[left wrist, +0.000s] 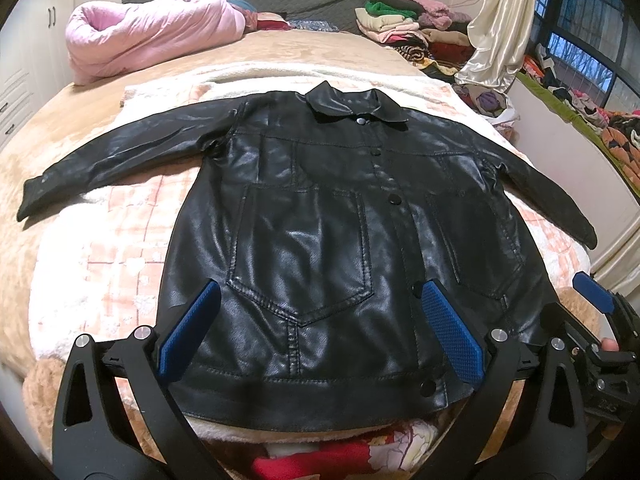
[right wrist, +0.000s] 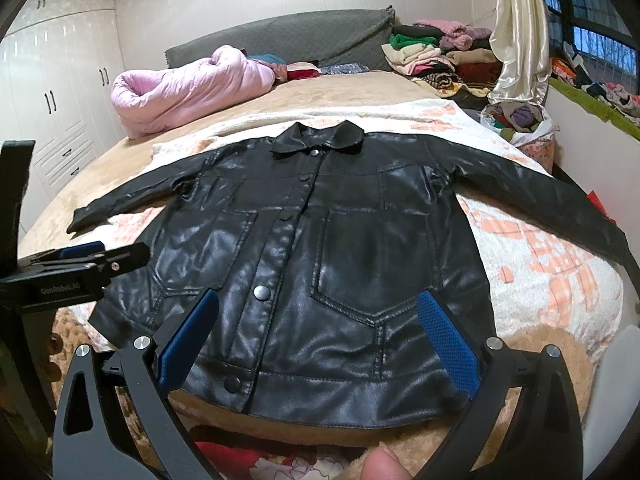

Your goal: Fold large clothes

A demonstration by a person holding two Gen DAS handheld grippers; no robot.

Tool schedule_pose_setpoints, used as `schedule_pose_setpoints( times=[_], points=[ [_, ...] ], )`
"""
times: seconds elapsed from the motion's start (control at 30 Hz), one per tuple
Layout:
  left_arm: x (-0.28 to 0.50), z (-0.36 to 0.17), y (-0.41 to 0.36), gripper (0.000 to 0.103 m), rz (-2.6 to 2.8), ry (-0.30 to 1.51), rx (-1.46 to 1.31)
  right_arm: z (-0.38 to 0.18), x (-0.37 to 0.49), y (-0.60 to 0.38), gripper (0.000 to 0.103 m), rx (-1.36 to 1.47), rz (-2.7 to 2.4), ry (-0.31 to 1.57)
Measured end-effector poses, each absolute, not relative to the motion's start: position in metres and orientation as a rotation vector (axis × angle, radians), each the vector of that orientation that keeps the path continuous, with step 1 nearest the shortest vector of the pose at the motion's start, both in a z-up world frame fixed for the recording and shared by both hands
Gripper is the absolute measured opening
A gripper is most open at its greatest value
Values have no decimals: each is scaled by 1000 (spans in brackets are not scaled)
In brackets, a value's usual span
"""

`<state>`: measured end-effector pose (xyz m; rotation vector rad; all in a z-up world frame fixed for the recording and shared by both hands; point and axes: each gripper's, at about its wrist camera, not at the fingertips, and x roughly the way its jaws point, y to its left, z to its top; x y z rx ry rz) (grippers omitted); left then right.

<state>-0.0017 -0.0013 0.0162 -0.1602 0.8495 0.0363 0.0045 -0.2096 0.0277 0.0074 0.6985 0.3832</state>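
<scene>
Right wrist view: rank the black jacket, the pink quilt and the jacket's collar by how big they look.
1. black jacket
2. pink quilt, though it lies farther back, so its true size is unsure
3. collar

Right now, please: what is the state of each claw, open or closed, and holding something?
Left claw: open, holding nothing, above the black leather jacket.
Right claw: open, holding nothing.
</scene>
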Motion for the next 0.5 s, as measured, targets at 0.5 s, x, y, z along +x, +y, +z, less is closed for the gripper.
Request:
schedule_pose_setpoints(
  times=[0.5],
  points=[
    [41,37,-2,94,65,825,-159,53,48,-201,99,22,393,651]
  ],
)
